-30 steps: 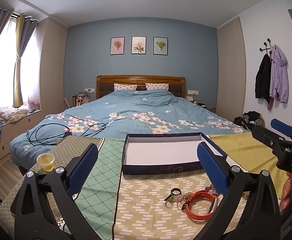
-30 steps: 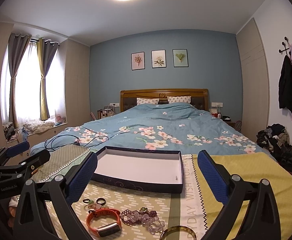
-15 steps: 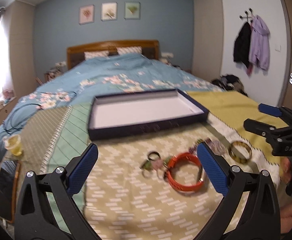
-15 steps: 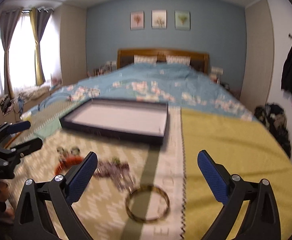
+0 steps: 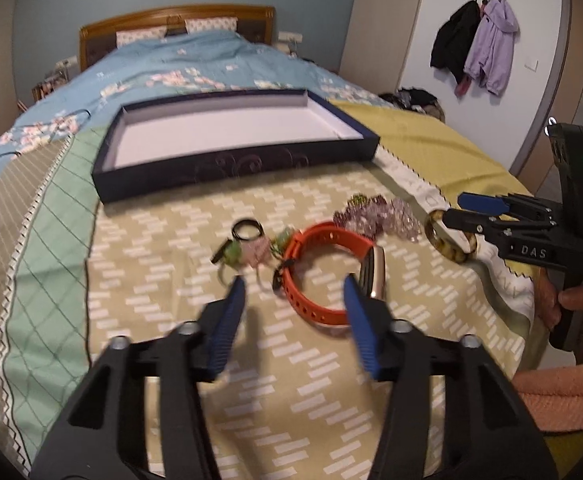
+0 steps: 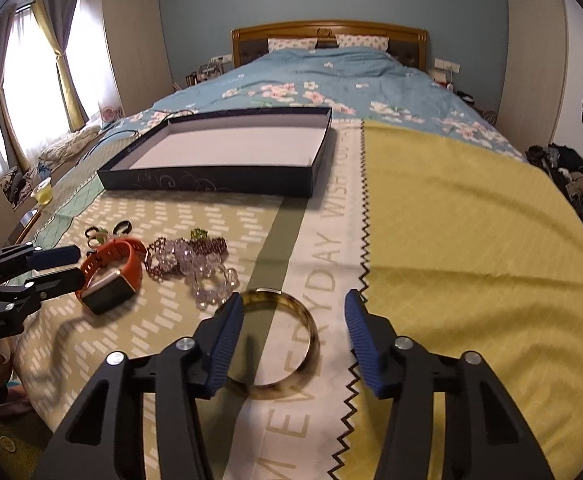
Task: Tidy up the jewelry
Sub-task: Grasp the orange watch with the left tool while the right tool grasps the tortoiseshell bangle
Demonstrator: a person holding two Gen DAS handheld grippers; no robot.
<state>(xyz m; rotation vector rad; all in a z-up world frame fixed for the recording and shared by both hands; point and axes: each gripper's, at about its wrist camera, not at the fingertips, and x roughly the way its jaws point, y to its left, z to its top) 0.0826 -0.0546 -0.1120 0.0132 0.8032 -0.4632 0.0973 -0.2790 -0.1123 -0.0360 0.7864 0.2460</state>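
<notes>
Landmark: the dark blue box lid (image 5: pixel 235 152), open side up and with nothing in it, on the patterned cloth (image 5: pixel 163 360) spread over the bed. All jewelry lies on the cloth in front of the box, none inside it.

Front-left of the box: small rings and charms (image 5: pixel 247 246), light and loose. They will likely slide on the cloth; pinch one piece at a time.

Front-centre of the box: orange watch (image 5: pixel 327 272). The strap looks like soft rubber and will flex; the rigid case (image 6: pixel 109 290) is the firmer hold, though a pinch across the strap should also serve. The left gripper (image 5: pixel 294 294) hovers just above the watch, jaws parted and gripping nothing, its right finger beside the case.

Front-right of the box: beaded bracelets (image 6: pixel 195 264), limp and heaped. Expect them to dangle and snag each other; lift from the top of the heap.

Further right, well in front of the box corner: amber bangle (image 6: pixel 287 344), stiff, smooth, probably slippery and possibly brittle. The right gripper (image 6: pixel 293 320) straddles it with jaws apart, empty. Close across the band at one point of the rim, not across the full ring.
</notes>
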